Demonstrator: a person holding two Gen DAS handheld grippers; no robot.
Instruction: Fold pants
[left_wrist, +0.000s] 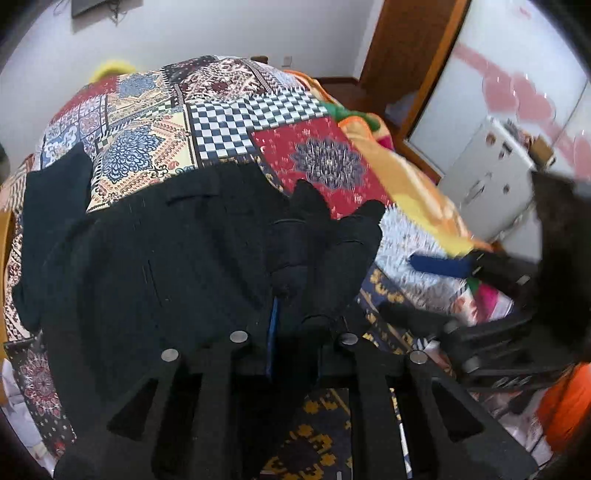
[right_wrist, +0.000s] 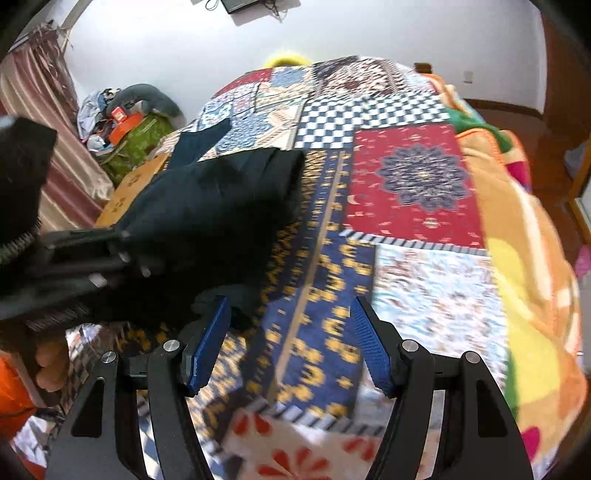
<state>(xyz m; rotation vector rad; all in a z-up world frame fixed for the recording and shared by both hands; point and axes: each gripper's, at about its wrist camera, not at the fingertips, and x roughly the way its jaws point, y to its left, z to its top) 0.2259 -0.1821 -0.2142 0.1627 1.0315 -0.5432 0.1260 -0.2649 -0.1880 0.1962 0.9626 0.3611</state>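
- Left wrist view: your left gripper (left_wrist: 291, 295) is standing nearly closed with a bunch of the black pants (left_wrist: 147, 258) rising between its fingers; it is probably pinching the cloth, though the dark fabric is hiding the pads.
- The pants are lying on the patchwork bedspread (right_wrist: 406, 177), toward its left side, bunched near the left gripper.
- Your right gripper (right_wrist: 291, 343) is hanging about half open over the bedspread, holding nothing, just right of the pants' edge.
- Risks: a thin pinch is likely to slip, dropping the fold; the free side may be dragging into creases.
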